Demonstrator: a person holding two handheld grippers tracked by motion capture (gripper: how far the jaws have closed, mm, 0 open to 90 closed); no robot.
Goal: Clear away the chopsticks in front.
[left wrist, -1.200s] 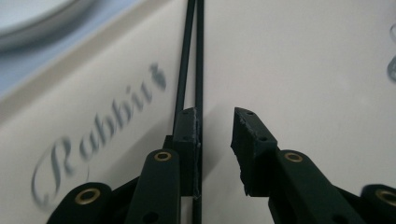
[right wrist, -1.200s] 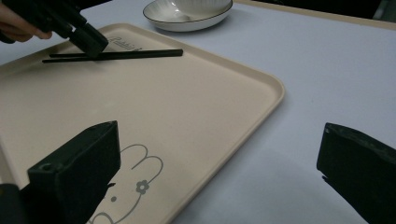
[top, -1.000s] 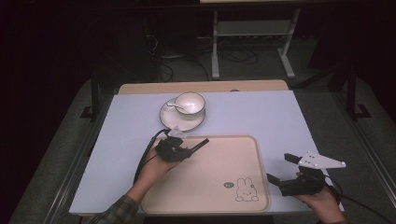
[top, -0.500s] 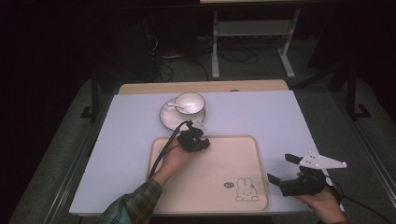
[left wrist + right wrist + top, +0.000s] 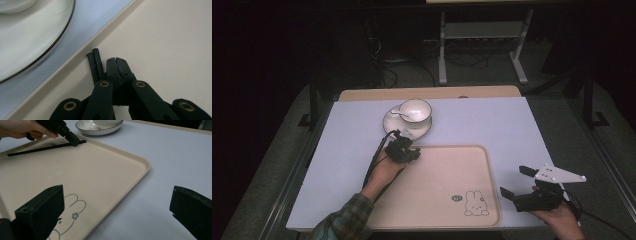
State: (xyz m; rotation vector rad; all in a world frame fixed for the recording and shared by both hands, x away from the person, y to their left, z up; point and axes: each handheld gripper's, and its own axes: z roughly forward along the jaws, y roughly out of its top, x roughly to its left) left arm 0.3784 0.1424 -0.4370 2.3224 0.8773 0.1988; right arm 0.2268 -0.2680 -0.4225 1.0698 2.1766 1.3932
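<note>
Left gripper [image 5: 412, 152] closed, empty, moved nearer saucer [image 5: 393, 123]; right gripper [image 5: 518, 182] wide open, unmoved.

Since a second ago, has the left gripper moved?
Yes. The left gripper has shifted right and away from the person, toward the saucer, now over the tray's far left corner.

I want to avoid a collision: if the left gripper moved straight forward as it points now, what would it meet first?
Probably the tray's raised rim, just past the shut left gripper; beyond it lies the saucer.
</note>
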